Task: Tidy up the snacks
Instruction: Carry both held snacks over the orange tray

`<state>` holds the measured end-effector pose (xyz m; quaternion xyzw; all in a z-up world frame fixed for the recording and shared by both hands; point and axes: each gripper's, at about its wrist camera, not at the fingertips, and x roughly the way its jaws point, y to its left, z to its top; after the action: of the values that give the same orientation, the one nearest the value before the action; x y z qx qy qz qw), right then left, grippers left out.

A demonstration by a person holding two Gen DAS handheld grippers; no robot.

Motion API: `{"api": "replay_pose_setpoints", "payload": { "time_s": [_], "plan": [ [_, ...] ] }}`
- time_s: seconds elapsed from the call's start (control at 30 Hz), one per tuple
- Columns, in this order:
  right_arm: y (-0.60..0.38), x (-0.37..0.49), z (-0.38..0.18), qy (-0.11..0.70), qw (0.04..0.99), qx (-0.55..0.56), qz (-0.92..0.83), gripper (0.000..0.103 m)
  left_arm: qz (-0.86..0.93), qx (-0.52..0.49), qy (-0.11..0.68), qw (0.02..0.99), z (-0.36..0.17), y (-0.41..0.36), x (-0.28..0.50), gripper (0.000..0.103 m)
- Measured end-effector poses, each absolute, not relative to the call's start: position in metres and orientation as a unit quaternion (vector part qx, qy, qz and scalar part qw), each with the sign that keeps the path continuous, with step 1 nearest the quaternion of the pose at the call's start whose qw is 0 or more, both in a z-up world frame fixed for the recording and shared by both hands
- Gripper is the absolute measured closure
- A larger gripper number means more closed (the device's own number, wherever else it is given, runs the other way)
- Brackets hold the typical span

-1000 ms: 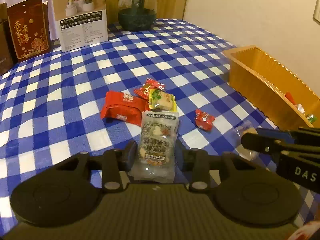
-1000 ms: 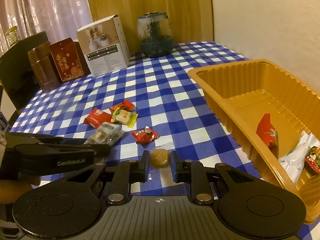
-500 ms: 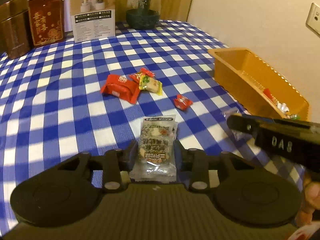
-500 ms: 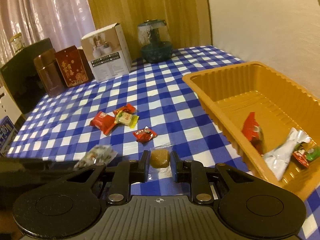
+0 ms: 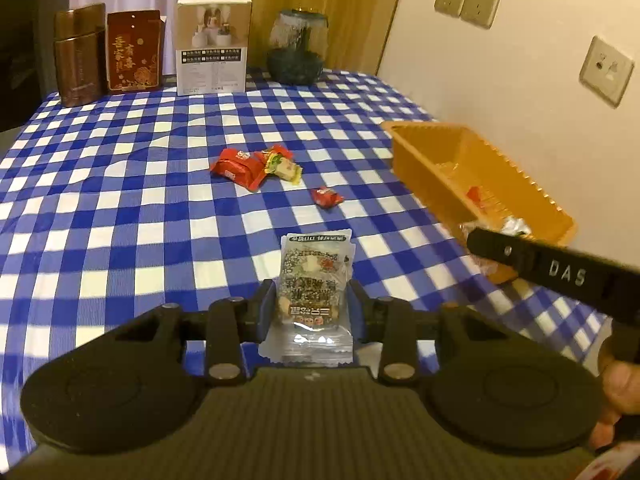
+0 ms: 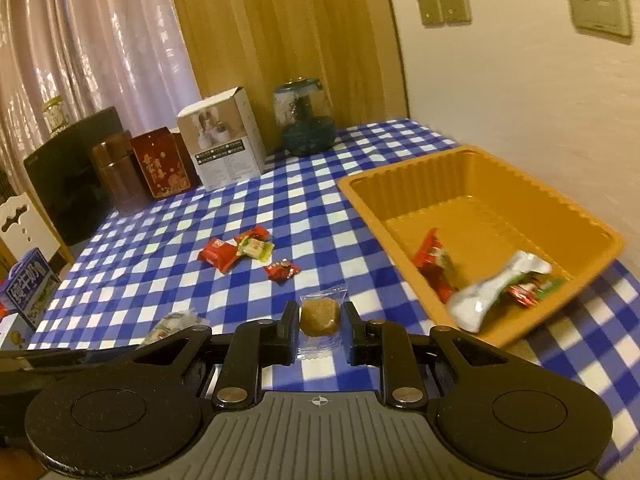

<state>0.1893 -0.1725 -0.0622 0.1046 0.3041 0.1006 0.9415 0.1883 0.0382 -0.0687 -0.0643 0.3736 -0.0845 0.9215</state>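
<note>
My left gripper (image 5: 311, 308) is shut on a clear packet of nut bar (image 5: 312, 292) and holds it above the checked tablecloth. My right gripper (image 6: 319, 326) is shut on a small clear packet with a brown candy (image 6: 319, 314), held above the table just left of the orange tray (image 6: 404, 172). The tray (image 5: 424, 176) holds a red packet (image 6: 434, 254), a white packet (image 6: 492, 288) and a small red and green one (image 6: 532, 288). On the cloth lie a red packet (image 5: 238, 164), a yellow-green snack (image 5: 284, 166) and a small red candy (image 5: 326, 197).
At the table's far edge stand a brown tin (image 5: 78, 56), a red box (image 5: 134, 52), a white box (image 5: 214, 46) and a dark glass jar (image 5: 298, 54). The wall runs along the right side. A blue carton (image 6: 28, 288) sits at the left.
Both grippers have lifted higher with their packets and pulled back from the table. The right gripper has come closer to the tray.
</note>
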Motion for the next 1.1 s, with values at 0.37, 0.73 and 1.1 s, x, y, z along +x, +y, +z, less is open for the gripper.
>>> {"api": "replay_pose_setpoints", "payload": {
  "time_s": [0.37,0.73,1.1],
  "plan": [
    [-0.194,0.141,-0.044,0.293,0.944,0.112,0.096,0.081,-0.078,-0.077,0.353,0.929,-0.04,0.019,0.145,0.069],
    [-0.213,0.117,-0.022,0.275,0.95,0.12,0.091,0.081,-0.086,-0.077,0.341,0.933,-0.023,0.0,0.126,0.069],
    [-0.226,0.11,-0.017,0.269,0.951,0.128,0.081,0.081,-0.101,-0.068,0.335,0.934,-0.015,-0.016,0.122,0.069]
  ]
}}
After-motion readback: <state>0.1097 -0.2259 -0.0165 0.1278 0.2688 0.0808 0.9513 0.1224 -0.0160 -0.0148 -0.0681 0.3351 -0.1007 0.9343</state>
